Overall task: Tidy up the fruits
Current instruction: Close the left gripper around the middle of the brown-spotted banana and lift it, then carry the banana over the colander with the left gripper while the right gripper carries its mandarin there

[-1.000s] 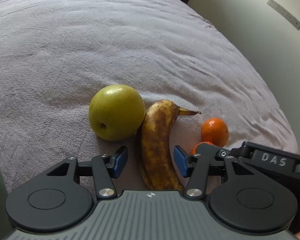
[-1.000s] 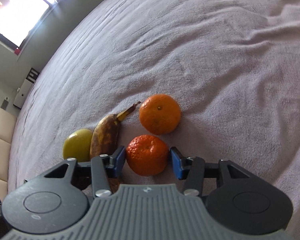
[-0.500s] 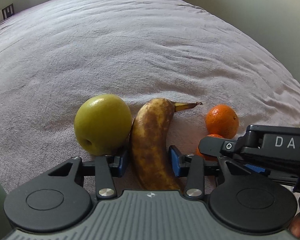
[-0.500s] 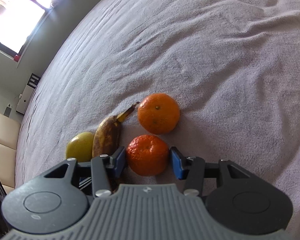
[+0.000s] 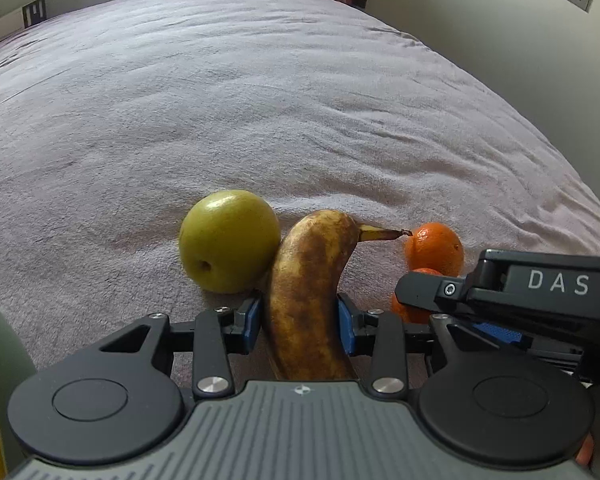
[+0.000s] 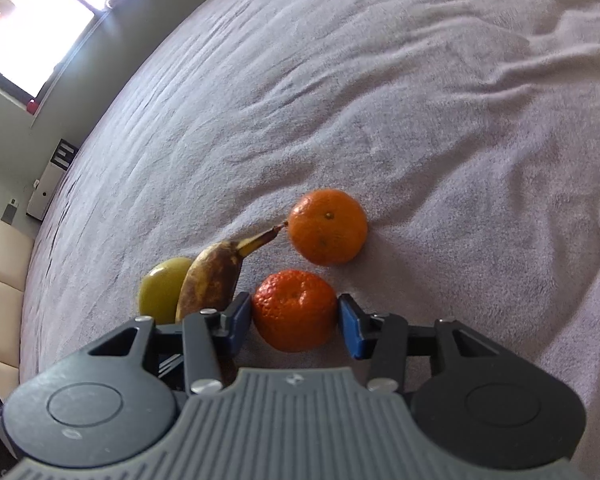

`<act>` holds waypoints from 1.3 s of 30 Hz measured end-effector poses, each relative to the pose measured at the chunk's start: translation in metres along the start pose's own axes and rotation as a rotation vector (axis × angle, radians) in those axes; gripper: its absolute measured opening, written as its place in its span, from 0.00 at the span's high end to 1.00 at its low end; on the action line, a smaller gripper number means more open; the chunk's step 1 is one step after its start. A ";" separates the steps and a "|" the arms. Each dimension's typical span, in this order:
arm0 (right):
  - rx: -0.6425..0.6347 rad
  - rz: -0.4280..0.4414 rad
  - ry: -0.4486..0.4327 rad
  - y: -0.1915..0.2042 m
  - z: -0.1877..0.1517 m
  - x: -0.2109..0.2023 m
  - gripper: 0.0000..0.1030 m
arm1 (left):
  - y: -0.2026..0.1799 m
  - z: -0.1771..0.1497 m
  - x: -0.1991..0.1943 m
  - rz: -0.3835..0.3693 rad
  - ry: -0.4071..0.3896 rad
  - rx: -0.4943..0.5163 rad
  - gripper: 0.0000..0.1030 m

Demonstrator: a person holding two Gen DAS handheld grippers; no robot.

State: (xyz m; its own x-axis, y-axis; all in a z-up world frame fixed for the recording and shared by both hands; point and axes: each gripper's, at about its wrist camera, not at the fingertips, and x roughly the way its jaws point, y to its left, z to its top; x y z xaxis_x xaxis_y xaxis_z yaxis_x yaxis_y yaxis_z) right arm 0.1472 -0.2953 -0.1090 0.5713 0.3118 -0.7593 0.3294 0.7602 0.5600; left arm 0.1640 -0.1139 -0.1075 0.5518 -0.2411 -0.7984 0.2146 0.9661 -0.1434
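The left gripper (image 5: 300, 322) pinches the brown-spotted banana (image 5: 308, 300) between its blue pads on the purple blanket (image 5: 260, 100). A green apple (image 5: 229, 252) lies touching the banana's left side. The banana's stem tip reaches the far mandarin (image 6: 327, 226). The right gripper (image 6: 296, 322) brackets the near mandarin (image 6: 294, 310), left pad touching it, right pad just beside it; whether it grips cannot be told.

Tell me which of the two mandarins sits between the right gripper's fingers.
The nearer, bumpy-skinned mandarin, between the right gripper pads; the smoother mandarin lies beyond, at the banana stem tip.
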 end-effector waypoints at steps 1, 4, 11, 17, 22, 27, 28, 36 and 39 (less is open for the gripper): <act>-0.002 0.008 -0.002 0.002 0.000 -0.002 0.57 | 0.000 0.000 -0.004 0.002 -0.004 -0.003 0.58; -0.016 0.030 -0.018 0.009 0.000 -0.010 0.57 | 0.001 0.000 -0.018 0.012 -0.029 -0.008 0.58; -0.171 0.050 -0.123 0.047 -0.005 -0.040 0.57 | 0.011 0.006 -0.065 0.051 -0.111 -0.026 0.58; -0.214 0.099 -0.120 0.067 -0.016 -0.050 0.57 | 0.030 0.006 -0.111 0.100 -0.168 -0.045 0.58; -0.271 0.152 -0.114 0.089 -0.031 -0.057 0.57 | 0.053 0.002 -0.144 0.149 -0.205 -0.082 0.58; -0.347 0.196 -0.091 0.118 -0.052 -0.061 0.57 | 0.084 -0.005 -0.171 0.200 -0.224 -0.131 0.58; -0.361 0.205 -0.085 0.124 -0.057 -0.061 0.57 | 0.090 -0.006 -0.175 0.211 -0.228 -0.139 0.58; -0.496 0.281 -0.041 0.169 -0.090 -0.056 0.57 | 0.139 -0.020 -0.197 0.254 -0.231 -0.221 0.58; -0.551 0.296 -0.032 0.186 -0.103 -0.050 0.57 | 0.156 -0.028 -0.200 0.267 -0.217 -0.241 0.58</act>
State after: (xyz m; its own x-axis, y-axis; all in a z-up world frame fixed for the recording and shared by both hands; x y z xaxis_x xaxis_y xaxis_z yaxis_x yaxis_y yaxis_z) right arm 0.1019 -0.1108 -0.0013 0.6037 0.5434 -0.5834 -0.2774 0.8292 0.4854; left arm 0.0647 0.0871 0.0137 0.7253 0.0318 -0.6877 -0.1394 0.9850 -0.1015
